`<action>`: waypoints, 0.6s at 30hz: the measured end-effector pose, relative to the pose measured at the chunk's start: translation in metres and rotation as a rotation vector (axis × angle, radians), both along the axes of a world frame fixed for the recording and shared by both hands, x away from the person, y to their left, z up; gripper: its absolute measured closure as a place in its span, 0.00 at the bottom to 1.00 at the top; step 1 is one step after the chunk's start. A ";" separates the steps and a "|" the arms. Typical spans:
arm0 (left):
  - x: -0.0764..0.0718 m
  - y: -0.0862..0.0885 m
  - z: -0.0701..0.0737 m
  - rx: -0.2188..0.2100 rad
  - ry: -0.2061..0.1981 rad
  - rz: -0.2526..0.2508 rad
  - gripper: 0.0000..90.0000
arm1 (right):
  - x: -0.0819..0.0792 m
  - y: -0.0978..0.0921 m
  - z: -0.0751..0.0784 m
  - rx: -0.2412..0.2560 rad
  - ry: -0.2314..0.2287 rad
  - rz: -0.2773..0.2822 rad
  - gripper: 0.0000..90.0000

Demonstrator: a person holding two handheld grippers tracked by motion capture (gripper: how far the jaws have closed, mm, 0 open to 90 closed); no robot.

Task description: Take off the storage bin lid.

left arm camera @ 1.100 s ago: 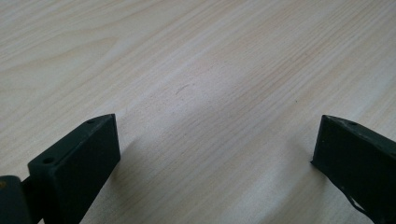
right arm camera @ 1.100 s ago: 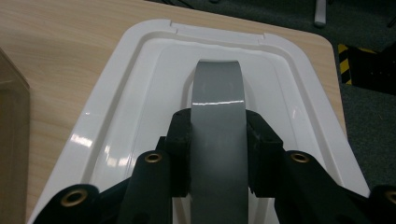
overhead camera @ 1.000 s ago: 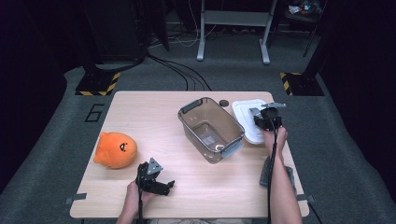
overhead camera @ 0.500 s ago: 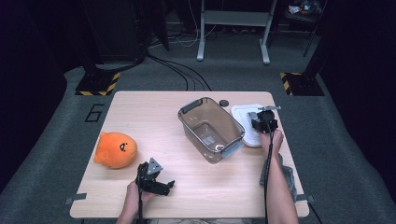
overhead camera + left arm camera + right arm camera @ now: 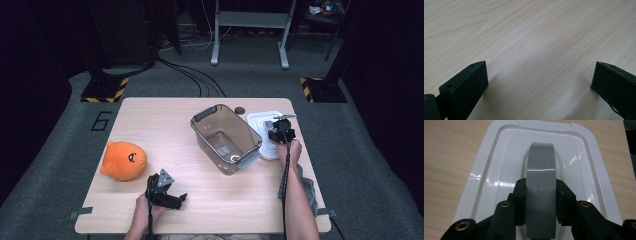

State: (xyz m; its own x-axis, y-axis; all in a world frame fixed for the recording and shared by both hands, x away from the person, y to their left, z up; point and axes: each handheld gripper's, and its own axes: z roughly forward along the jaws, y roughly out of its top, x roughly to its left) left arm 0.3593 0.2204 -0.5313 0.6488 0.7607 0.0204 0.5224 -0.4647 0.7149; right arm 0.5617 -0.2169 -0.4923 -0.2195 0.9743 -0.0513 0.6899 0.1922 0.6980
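The table (image 5: 150, 125) carries the open bin (image 5: 225, 137) at centre, still uncovered. Its white lid (image 5: 486, 170) lies flat at the bin's 3 o'clock; your right gripper (image 5: 540, 195) is clamped on the lid's grey handle (image 5: 541, 177), lifting remains. The plush (image 5: 122, 160) at 9 o'clock obstructs nothing. Your left gripper (image 5: 539, 82) rests spread, empty.

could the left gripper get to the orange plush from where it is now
Probably yes. The left gripper rests open on the table, and the orange plush sits just to its left with bare wood between them. The clear bin stands off on the other side.
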 end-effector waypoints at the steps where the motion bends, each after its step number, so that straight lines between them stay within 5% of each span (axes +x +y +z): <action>1: 0.000 0.000 0.000 0.000 0.000 0.000 0.00 | -0.001 -0.001 0.000 0.002 0.003 0.007 0.71; 11: 0.000 0.000 0.000 0.001 0.000 0.000 0.00 | -0.012 -0.009 0.009 0.039 0.047 -0.012 0.36; 18: 0.000 0.000 0.000 -0.002 0.005 -0.002 0.00 | -0.039 -0.016 0.017 0.037 0.013 0.009 0.20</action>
